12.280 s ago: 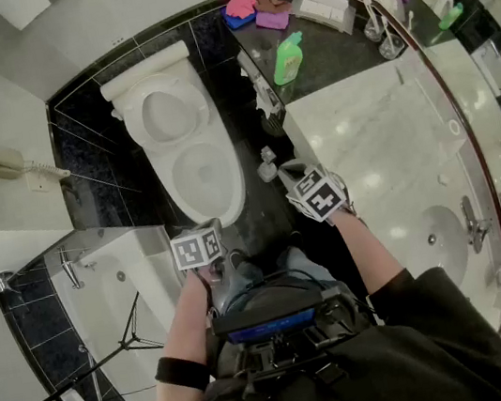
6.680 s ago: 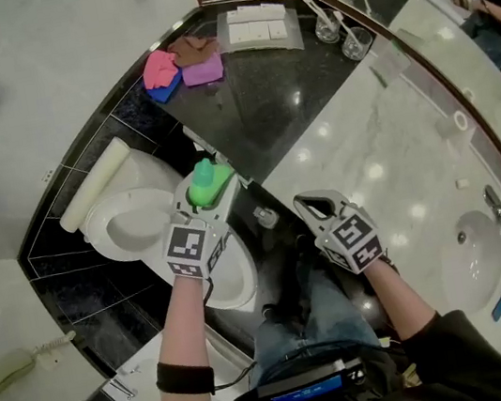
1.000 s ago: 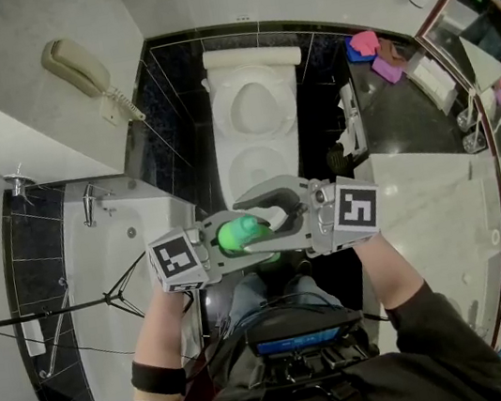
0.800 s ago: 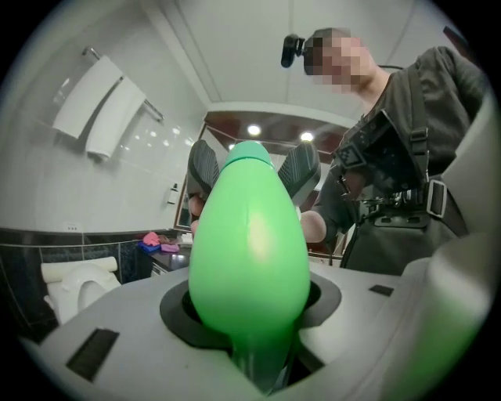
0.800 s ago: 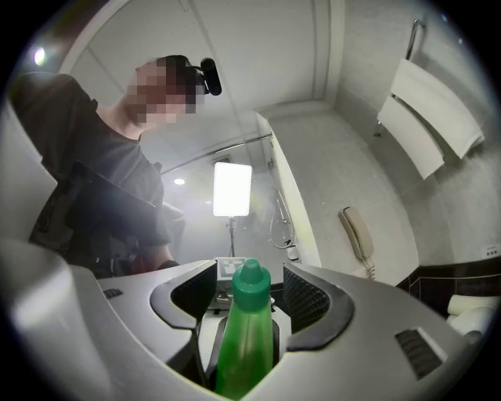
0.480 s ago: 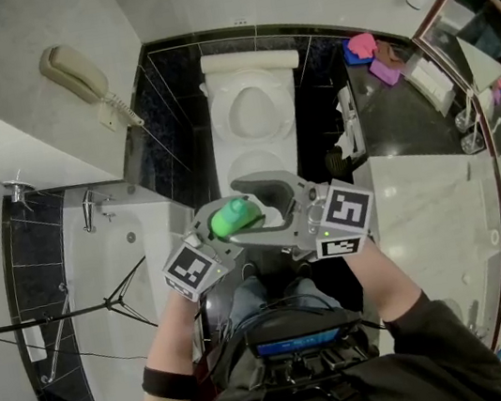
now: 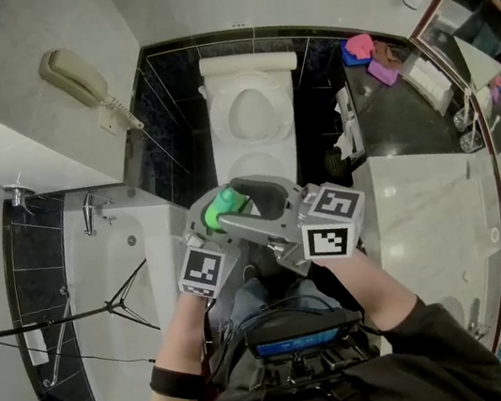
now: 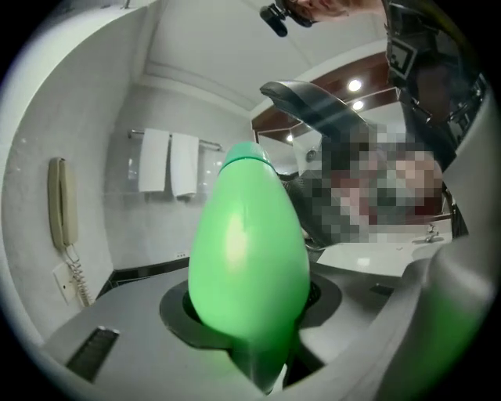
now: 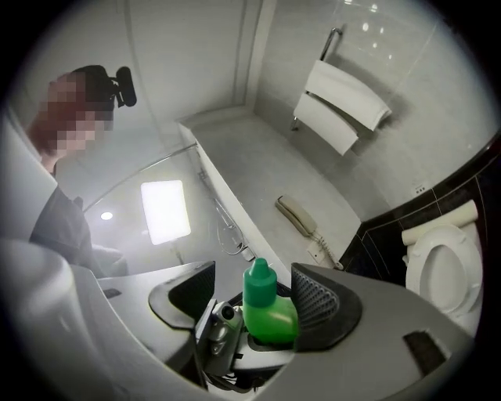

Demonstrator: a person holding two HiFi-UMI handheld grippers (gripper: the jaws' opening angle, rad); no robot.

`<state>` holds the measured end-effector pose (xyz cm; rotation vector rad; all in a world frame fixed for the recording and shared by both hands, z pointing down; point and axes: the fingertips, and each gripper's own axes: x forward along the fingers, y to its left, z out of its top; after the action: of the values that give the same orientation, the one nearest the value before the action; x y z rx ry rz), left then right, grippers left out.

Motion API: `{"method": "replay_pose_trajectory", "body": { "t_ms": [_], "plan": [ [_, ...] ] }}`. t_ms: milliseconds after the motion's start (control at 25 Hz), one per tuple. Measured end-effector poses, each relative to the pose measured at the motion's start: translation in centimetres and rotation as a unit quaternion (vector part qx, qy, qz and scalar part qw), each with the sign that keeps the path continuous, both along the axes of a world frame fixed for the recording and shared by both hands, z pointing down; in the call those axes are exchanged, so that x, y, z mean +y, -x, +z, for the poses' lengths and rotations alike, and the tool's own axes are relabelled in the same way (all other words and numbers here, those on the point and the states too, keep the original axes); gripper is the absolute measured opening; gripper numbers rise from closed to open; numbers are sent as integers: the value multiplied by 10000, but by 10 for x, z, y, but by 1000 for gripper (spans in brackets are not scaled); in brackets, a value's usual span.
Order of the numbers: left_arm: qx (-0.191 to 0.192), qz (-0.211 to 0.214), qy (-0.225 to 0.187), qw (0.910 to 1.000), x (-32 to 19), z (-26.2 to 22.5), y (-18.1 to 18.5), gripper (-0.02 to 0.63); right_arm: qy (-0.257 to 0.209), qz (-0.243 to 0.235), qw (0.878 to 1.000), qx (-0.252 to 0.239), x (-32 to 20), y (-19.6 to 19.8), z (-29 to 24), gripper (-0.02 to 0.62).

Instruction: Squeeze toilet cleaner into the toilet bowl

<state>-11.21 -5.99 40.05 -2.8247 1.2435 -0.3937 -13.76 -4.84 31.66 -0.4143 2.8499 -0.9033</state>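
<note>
Room is tight: toilet (image 7: 226,166) stands dead ahead, lid up, bowl open; bathtub (image 7: 123,292) edge runs along its left, marble bench (image 7: 424,213) along its right, only narrow dark floor strips in between; tripod (image 7: 107,309) stands in the tub, wall phone (image 7: 78,76) hangs up left, well apart from us.

Both forearms come up from the bottom of the head view and converge just short of the bowl's near rim, above our knees; marker cubes sit side by side.

Left gripper (image 7: 218,217) points toward the toilet; its fingers (image 8: 102,345) are pinching the green cleaner bottle (image 7: 225,201) low on the body, with the green cap on at the far end.

Right gripper (image 9: 257,301) reaches across from the right and meets the left one; its fingers (image 9: 319,301) are spread wide and have just been closing a little; the bottle's neck and cap stand between them; clear gap to one pad; the other pad sits just beside the bottle's shoulder and we cannot tell if it touches.

Bottle is over the near edge of the bowl, not inside it.
</note>
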Motion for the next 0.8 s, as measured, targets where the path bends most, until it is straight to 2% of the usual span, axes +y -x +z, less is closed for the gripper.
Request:
{"method": "replay_pose_trajectory", "body": {
  "t_ms": [160,320,480,640,800],
  "plan": [
    [-93,-128,-1,9999,-1,4,2,189,256,32,9997,-26,0,1,3,283],
    [-231,-85,-50,9997,1,6,0,190,313,159,9993,151,-2,0,12,135],
    [-300,-119,-29,9995,1,6,0,189,241,210,9992,235,-3,-3,12,137],
    [-333,19,-20,9994,1,7,-2,189,216,238,9993,177,-5,-4,10,138],
    [-106,298,247,9992,8,3,-10,189,-40,109,9999,102,-2,-8,7,140]
  ]
}}
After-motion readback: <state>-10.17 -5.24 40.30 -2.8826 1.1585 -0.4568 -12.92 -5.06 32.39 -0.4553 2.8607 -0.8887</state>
